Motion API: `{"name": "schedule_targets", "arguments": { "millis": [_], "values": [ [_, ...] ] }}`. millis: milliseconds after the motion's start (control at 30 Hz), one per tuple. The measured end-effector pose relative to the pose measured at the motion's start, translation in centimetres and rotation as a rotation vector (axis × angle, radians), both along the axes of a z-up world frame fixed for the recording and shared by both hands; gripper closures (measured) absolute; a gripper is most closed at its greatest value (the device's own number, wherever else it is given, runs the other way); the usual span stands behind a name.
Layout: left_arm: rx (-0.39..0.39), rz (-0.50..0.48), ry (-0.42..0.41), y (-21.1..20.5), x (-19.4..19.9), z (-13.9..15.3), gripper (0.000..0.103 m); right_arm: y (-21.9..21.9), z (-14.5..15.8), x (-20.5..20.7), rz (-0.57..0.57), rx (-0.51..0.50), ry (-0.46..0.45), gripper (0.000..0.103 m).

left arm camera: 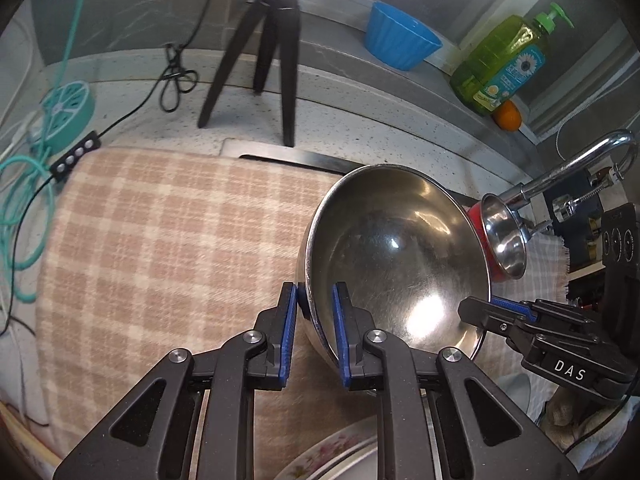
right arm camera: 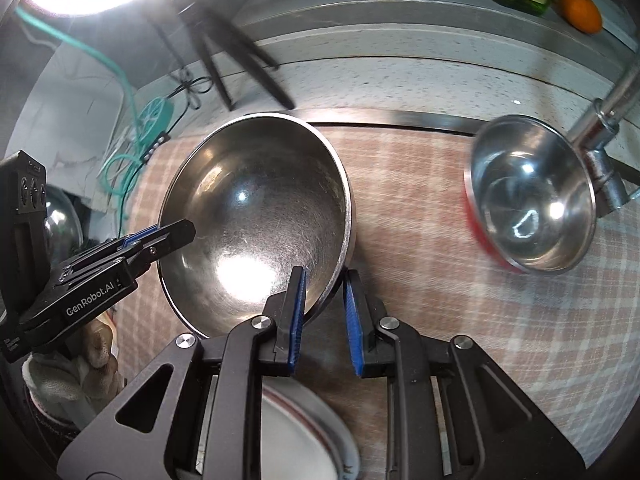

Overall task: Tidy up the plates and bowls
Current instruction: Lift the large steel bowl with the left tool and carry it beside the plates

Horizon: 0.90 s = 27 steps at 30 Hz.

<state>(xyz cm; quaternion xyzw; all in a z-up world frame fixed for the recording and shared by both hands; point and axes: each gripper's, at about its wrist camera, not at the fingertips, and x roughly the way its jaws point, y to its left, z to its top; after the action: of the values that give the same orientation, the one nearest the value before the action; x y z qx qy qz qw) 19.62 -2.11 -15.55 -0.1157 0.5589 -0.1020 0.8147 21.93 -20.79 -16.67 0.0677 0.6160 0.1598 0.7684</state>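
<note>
A large steel bowl (left arm camera: 396, 256) is held tilted above the checked cloth (left arm camera: 160, 248). My left gripper (left arm camera: 316, 308) is shut on its left rim, one finger inside and one outside. My right gripper (right arm camera: 325, 292) is shut on the opposite rim of the same bowl (right arm camera: 256, 216); it also shows in the left wrist view (left arm camera: 496, 312). The left gripper shows in the right wrist view (right arm camera: 168, 236). A small steel bowl with a red outside (right arm camera: 528, 196) lies tilted on the cloth (right arm camera: 420, 208) by the faucet. A white plate (right arm camera: 296, 436) lies below my right gripper; a floral plate (left arm camera: 332, 456) lies below my left.
A black tripod (left arm camera: 272, 52) stands behind the cloth. A blue bowl (left arm camera: 400, 40), a green soap bottle (left arm camera: 500, 64) and an orange (left arm camera: 508, 116) sit on the back ledge. A chrome faucet (left arm camera: 580, 168) is at the right. Teal cables (left arm camera: 28, 200) lie at the left.
</note>
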Motion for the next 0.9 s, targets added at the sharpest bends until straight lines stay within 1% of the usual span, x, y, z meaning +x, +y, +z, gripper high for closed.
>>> {"name": "schedule_targets", "arguments": {
  "millis": [433, 900],
  "values": [
    [0.003, 0.130, -0.016, 5.1, -5.2, 0.7, 0.087, 6.6, 0.8, -3.0, 0.163, -0.005, -0.011, 0.083],
    [0.003, 0.256, -0.021, 9.9, -10.8, 0.5, 0.087, 12.2, -0.1, -6.5, 0.295, 0.000, 0.011, 0.083]
  ]
}}
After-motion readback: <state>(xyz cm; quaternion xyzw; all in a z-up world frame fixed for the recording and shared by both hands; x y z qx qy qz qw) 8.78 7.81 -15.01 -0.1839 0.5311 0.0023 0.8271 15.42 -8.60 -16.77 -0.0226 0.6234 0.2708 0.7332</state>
